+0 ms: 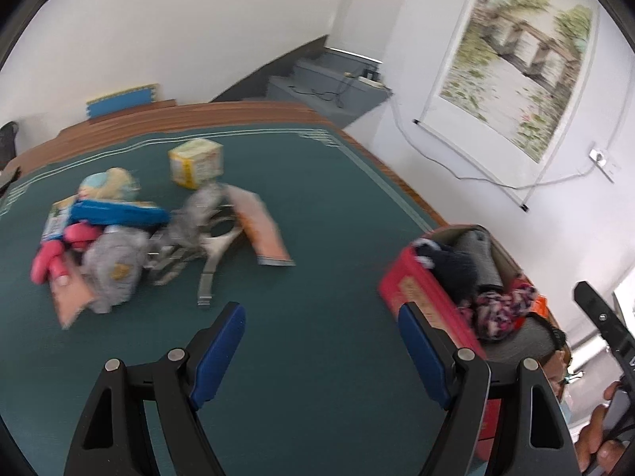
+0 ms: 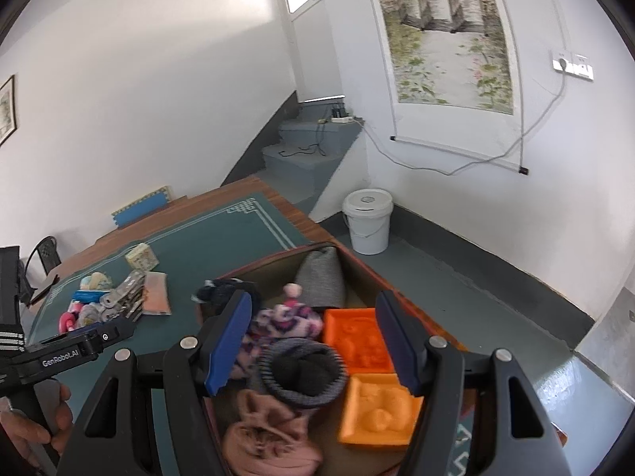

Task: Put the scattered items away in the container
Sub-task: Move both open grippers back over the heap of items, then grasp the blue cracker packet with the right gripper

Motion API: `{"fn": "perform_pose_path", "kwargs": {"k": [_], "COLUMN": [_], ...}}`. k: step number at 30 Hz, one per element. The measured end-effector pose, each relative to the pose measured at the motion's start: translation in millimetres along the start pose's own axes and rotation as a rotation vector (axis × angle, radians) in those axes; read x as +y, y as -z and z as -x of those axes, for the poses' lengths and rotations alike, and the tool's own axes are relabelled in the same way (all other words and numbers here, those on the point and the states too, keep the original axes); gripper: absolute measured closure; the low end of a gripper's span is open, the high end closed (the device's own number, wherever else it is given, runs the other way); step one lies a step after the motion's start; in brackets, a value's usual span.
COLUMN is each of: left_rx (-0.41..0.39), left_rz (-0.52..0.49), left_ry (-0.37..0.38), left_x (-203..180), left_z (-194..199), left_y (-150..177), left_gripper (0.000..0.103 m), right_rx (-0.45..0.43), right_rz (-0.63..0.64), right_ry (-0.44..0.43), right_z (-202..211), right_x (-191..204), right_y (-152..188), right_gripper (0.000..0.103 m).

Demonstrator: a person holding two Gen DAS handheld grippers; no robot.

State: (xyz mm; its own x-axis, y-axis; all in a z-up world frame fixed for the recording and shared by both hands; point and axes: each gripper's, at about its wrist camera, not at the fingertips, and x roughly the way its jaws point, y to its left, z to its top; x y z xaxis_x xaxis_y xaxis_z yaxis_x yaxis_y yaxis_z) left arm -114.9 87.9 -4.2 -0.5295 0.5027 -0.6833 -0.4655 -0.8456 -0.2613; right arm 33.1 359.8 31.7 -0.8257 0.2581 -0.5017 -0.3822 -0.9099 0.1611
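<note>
Red-sided cardboard box [image 2: 359, 273] brims with knitwear and orange moulds [image 2: 359, 341].

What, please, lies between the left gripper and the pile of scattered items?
Only bare green mat, in the left wrist view, separates the left gripper from the pile.

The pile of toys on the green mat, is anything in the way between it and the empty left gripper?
Nothing visible. Only bare green mat lies between the open left gripper and the pile. The box sits off to the right, outside that path.
</note>
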Motion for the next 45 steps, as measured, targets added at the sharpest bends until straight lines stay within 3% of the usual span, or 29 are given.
{"fn": "perform_pose_path", "kwargs": {"k": [10,19,22,31,35,41,45], "left_rx": [-0.042,-0.044,-0.043,-0.037,-0.029,-0.031,-0.041], "left_rz": [0.171,0.335,0.346,0.456,0.510,0.553,0.565], "left_ry": [-0.133,-0.150,-0.163,-0.177,-0.181,-0.213,-0.267], "left_x": [110.6,175.5,183.1,222.9,240.1,257.0,266.7], "left_z": [28.7,35.8,36.7,36.1,33.4,34.4,36.8], "left_y": [-7.4,-6.6,-7.0,-3.1,-0.5,2.5,4.1], "left_gripper": [0.022,0.022,0.022,0.022,0.022,0.022,0.022], "right_rx": [0.034,0.218,0.249,0.316,0.337,0.368,0.329], "right_rz": [0.076,0.082,0.065,-0.055,-0.055,0.049,0.265], "right_ry": [-0.147,-0.313,-0.319,-0.231,-0.277,-0.398,-0.428], "right_z": [-6.5,-55.7,-72.7,-138.2,-155.3,-166.9,-168.2], "right_x": [69.2,155.5,173.7,196.2,212.7,259.0,310.8], "right_y": [-9.1,1.8,3.6,-1.5,-1.0,4.2,15.9], "right_gripper": [0.034,0.030,0.030,0.030,0.030,0.030,0.030]}}
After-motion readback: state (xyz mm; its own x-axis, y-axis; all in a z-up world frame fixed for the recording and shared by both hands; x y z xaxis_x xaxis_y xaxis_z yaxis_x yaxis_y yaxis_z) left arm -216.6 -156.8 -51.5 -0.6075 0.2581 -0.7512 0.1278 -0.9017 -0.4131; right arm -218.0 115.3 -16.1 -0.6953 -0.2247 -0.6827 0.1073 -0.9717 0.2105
